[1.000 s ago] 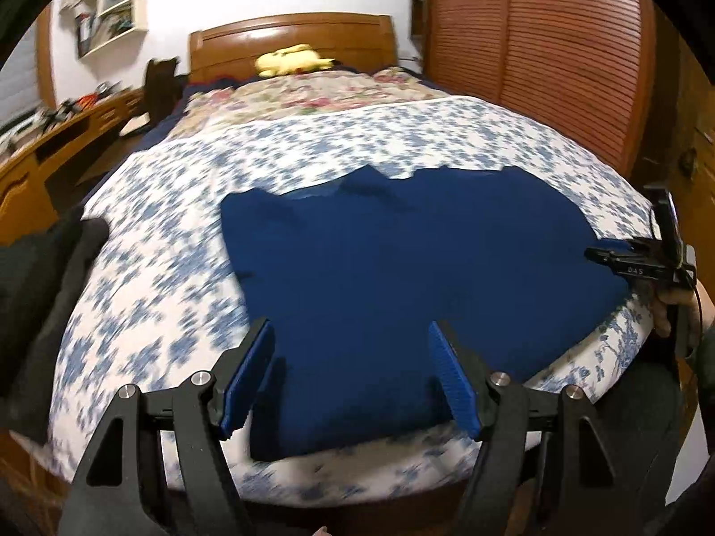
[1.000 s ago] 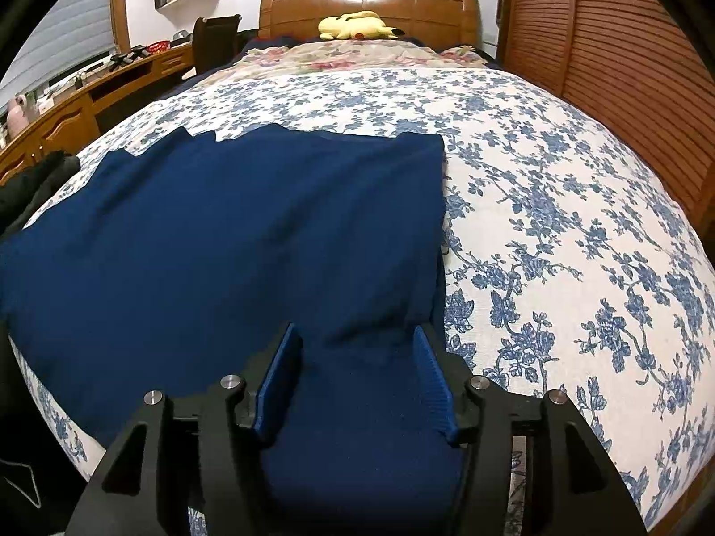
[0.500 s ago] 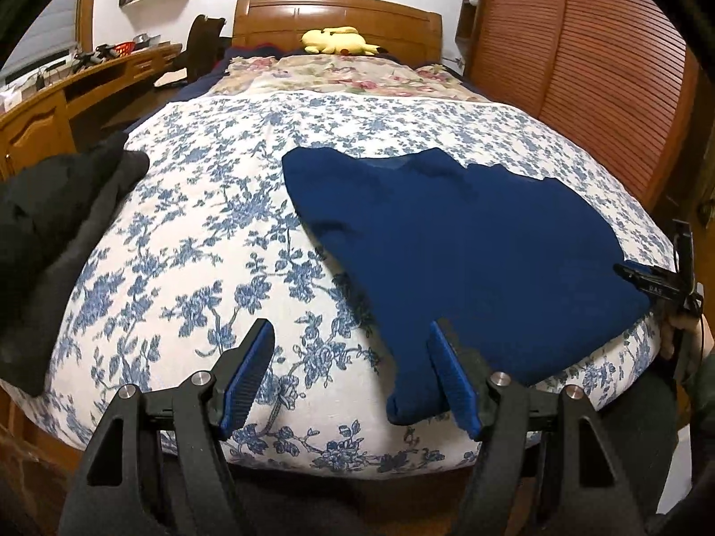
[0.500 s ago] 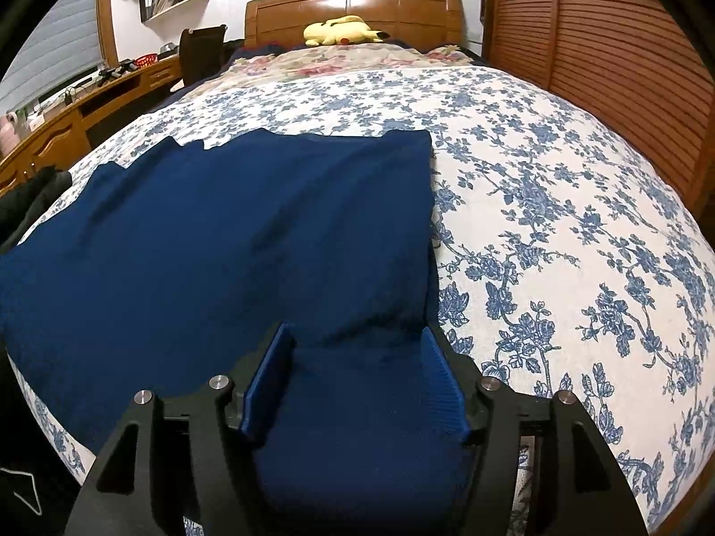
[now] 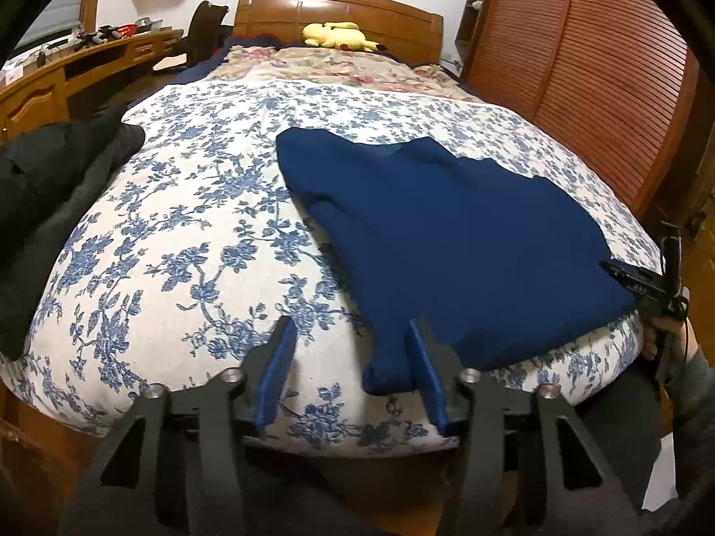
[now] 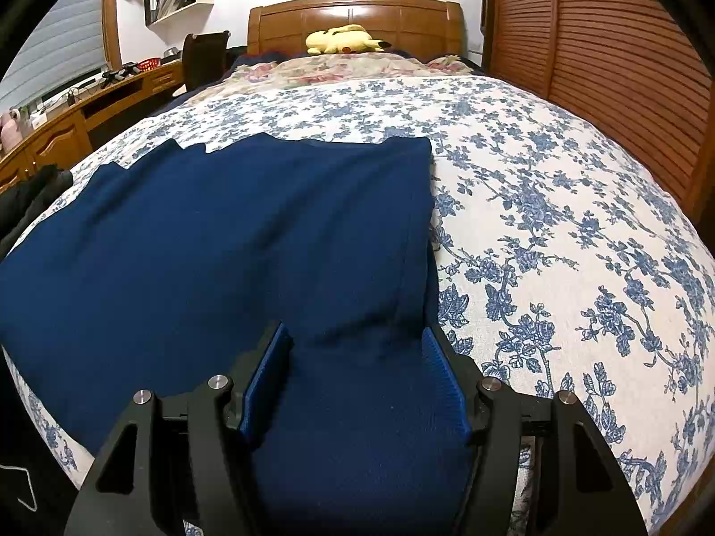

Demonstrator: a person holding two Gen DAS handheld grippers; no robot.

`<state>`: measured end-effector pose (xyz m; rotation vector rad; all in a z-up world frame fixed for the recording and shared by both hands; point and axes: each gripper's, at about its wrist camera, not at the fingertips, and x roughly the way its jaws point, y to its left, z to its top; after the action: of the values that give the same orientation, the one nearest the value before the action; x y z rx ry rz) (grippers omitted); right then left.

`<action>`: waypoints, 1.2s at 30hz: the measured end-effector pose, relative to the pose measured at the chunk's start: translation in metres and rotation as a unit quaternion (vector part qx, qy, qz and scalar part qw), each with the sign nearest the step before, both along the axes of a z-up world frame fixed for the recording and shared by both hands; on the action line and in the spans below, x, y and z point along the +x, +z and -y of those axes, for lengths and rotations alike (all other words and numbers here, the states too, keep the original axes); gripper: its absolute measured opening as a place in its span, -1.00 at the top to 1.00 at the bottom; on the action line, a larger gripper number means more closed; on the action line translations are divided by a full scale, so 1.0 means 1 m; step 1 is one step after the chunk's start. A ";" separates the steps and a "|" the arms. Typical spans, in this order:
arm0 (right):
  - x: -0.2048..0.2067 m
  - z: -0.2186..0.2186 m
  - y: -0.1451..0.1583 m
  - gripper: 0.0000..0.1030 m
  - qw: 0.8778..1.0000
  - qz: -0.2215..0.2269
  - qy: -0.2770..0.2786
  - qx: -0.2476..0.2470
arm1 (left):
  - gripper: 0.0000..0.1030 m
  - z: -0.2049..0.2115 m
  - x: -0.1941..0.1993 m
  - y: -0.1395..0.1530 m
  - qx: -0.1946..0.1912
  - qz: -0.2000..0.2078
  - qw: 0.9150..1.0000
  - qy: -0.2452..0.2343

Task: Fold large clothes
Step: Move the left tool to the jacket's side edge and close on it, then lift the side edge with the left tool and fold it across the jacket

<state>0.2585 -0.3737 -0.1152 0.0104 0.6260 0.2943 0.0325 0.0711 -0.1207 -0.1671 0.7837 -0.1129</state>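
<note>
A dark blue garment (image 5: 451, 241) lies spread on the flowered bedspread (image 5: 187, 241), its near edge draped over the foot of the bed. My left gripper (image 5: 348, 335) is open, just left of the garment's near left corner, its right finger (image 5: 422, 357) against the cloth. My right gripper (image 6: 355, 344) is open over the garment (image 6: 232, 241) at its near right corner, with cloth lying between the fingers. The right gripper also shows at the right edge of the left wrist view (image 5: 643, 286).
A black garment (image 5: 49, 187) lies on the bed's left edge. A yellow plush toy (image 5: 339, 35) sits by the wooden headboard (image 5: 339, 9). A wooden desk (image 5: 67, 76) runs along the left, a slatted wardrobe (image 5: 581, 67) along the right.
My left gripper has swung left off the garment, so the garment now sits right of it. The right gripper has hardly moved and stays open over the cloth.
</note>
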 end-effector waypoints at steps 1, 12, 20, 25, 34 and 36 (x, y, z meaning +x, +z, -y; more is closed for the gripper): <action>0.000 0.000 0.000 -0.24 1.000 0.001 0.000 -0.001 | 0.12 0.001 0.000 0.000 0.002 -0.001 1.000 -0.001; 0.001 0.001 -0.001 -0.24 1.000 0.004 0.002 -0.001 | 0.22 0.006 -0.004 -0.002 -0.011 -0.014 1.000 -0.010; 0.001 0.001 -0.001 -0.24 1.000 0.004 0.001 -0.001 | 0.80 0.015 0.000 0.003 -0.012 -0.024 1.000 -0.015; 0.001 0.002 -0.001 -0.24 1.000 0.005 0.002 -0.002 | 0.85 0.031 -0.002 0.041 0.012 0.017 0.999 -0.035; 0.006 0.008 0.005 -0.24 1.000 -0.018 0.013 0.012 | 0.89 0.101 0.035 0.119 0.055 0.082 0.988 -0.119; 0.006 0.011 0.012 -0.24 1.000 -0.021 0.018 0.006 | 0.89 0.125 0.047 0.131 0.063 0.090 0.984 -0.142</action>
<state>0.2645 -0.3850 -0.1032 0.0176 0.6675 0.3341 0.0793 -0.0534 0.0104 0.0747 0.6284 -0.3425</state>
